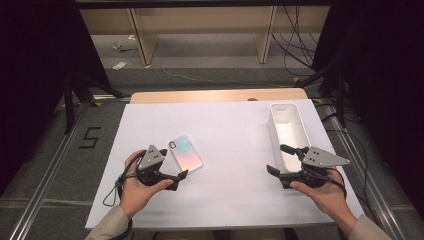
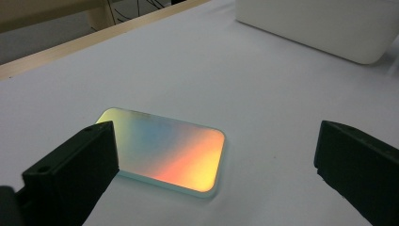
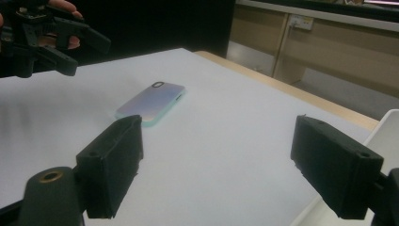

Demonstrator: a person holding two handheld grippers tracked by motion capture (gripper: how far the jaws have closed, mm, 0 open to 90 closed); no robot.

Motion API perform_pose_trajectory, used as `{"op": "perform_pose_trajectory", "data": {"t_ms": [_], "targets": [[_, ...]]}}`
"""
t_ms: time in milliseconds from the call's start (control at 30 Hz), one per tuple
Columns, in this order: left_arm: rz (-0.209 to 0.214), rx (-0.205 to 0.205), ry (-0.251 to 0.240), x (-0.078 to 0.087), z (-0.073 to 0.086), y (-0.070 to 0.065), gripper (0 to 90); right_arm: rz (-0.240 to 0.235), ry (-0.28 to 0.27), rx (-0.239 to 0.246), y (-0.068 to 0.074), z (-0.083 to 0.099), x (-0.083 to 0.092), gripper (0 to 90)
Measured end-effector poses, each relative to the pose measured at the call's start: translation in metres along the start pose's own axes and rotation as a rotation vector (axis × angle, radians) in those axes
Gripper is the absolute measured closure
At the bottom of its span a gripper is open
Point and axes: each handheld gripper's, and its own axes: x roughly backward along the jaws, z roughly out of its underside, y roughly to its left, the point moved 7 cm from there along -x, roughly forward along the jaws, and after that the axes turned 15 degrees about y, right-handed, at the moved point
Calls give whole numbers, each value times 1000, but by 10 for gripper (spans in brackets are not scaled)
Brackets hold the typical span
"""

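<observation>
Nearest the person, the left gripper [image 1: 172, 181] holds its jaws spread, empty, just beside the iridescent phone case [image 1: 185, 153] lying flat on the white tabletop [image 1: 230, 135]. The right gripper [image 1: 279, 160] has its jaws spread around the near end of the white tray [image 1: 289, 131], which extends farther back.

We see a surface [image 1: 215, 96] of pale wood under a white sheet [image 1: 235, 150]. On the sheet lie an iridescent phone case [image 1: 185, 153], flat at the left, and a white tray [image 1: 288, 131] at the right.
</observation>
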Motion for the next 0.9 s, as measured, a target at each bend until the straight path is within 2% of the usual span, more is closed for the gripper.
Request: {"op": "perform_pose_trajectory", "data": {"t_ms": [467,533,567,633,733,800,867,900], "targets": [[-7,6,0,-1,0,1,7,-7,2,-3,2,0,-1,182],[-11,9,-3,-1,-1,1,46,-7,2,-5,2,0,-1,182],[-11,9,-3,-1,-1,1,86,-7,2,-5,2,0,-1,182],[-29,22,1,-2,-4,2,221,-5,-1,-8,1,0,-2,181],[-46,52,10,-7,-9,6,538,-4,3,-7,1,0,-3,182],[-38,58,17,-9,-11,6,711,-6,5,-8,1,0,-4,182],[-40,64,57,-19,-14,6,840,-6,7,-3,2,0,-6,181],[-40,64,57,-19,-14,6,882,-6,8,0,2,-1,-6,181]]}}
